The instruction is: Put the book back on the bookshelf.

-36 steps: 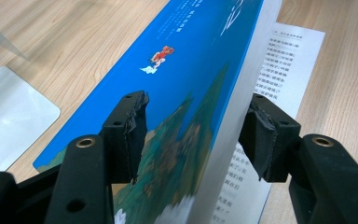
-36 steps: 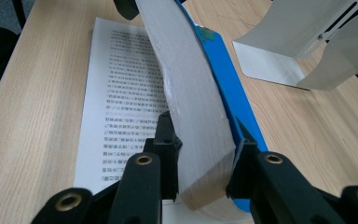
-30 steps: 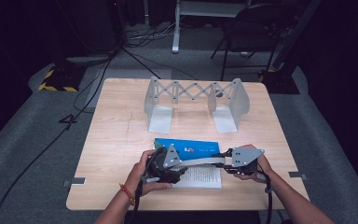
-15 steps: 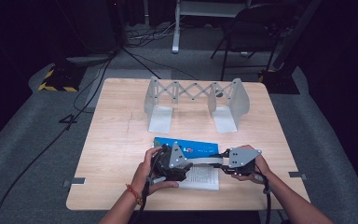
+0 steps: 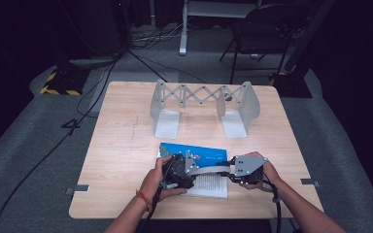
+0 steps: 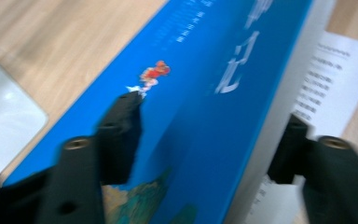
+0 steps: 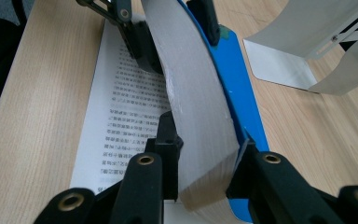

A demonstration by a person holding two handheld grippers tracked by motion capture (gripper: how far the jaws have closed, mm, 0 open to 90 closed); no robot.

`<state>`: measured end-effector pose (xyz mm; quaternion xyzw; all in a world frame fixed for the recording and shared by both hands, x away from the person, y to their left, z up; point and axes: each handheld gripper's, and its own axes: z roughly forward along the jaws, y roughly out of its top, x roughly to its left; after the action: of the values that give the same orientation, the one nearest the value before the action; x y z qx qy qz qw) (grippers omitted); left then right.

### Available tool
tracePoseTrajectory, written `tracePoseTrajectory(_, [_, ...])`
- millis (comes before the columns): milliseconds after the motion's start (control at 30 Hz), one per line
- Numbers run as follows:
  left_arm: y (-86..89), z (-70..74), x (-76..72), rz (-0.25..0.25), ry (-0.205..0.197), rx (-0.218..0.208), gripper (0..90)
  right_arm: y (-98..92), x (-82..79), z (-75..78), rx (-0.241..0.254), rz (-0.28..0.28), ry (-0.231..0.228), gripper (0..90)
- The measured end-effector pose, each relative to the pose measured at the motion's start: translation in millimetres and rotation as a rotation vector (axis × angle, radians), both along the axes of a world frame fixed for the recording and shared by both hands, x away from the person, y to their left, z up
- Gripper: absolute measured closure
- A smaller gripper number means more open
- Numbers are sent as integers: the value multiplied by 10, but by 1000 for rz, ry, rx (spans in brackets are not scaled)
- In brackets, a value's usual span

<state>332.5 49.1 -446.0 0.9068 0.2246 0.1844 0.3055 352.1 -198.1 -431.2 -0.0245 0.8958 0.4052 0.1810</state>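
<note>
Left gripper (image 5: 182, 170) jaws just closing around blue book (image 5: 209, 154); right gripper (image 5: 233, 171) clamps page block; book nearly secured for lifting.

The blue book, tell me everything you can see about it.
The blue book is a thick paperback with a glossy blue cover showing pale lettering and a small red figure. It lies open on the wooden table near the front edge: some printed pages rest flat, while the thick block of pages stands raised and bowed. The right gripper clamps that block at one end; the left gripper straddles the other, its jaws having just been closing.
</note>
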Motion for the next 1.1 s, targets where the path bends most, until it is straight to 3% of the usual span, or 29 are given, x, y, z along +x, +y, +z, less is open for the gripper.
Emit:
tracePoseTrajectory(33, [-7,6,-13,-21,-3,16,492,6,-3,0,-3,-1,-1,721])
tracePoseTrajectory(67, [-25,5,-55,-34,-39,31,605,10,-4,4,4,-7,-4,712])
tracePoseTrajectory(133, [-26,6,-73,-38,-57,39,655,13,-6,8,7,-12,-6,707])
tracePoseTrajectory(267, [28,-8,-96,-47,-113,-1,691,0,25,20,65,-45,23,616])
tracePoseTrajectory(367, [89,-15,-96,-39,-121,-47,711,-74,100,46,159,-83,87,529])
tracePoseTrajectory(467, [196,16,-86,-38,-128,-110,725,-244,213,52,204,-137,125,455])
tracePoseTrajectory(600, [306,43,-85,-29,-139,-178,730,-457,355,-23,202,-208,178,450])
tracePoseTrajectory(667, [344,52,-85,-30,-138,-196,730,-503,422,-119,138,-257,169,456])
tracePoseTrajectory(733, [380,57,-84,-31,-139,-217,730,-542,520,-262,101,-293,215,460])
tracePoseTrajectory(800, [404,62,-81,-32,-140,-233,730,-547,575,-370,54,-319,214,470])
tracePoseTrajectory(867, [427,67,-77,-35,-141,-242,730,-540,628,-465,43,-317,267,466])
tracePoseTrajectory(900, [433,65,-79,-32,-140,-251,730,-522,633,-495,39,-317,264,463])
tracePoseTrajectory(967, [448,67,-79,-34,-142,-260,730,-504,646,-516,85,-295,299,467])
tracePoseTrajectory(1033, [464,66,-80,-32,-146,-274,730,-493,648,-511,111,-289,293,482])
tracePoseTrajectory(1100, [496,77,-77,-32,-151,-309,731,-525,654,-499,167,-278,325,504])
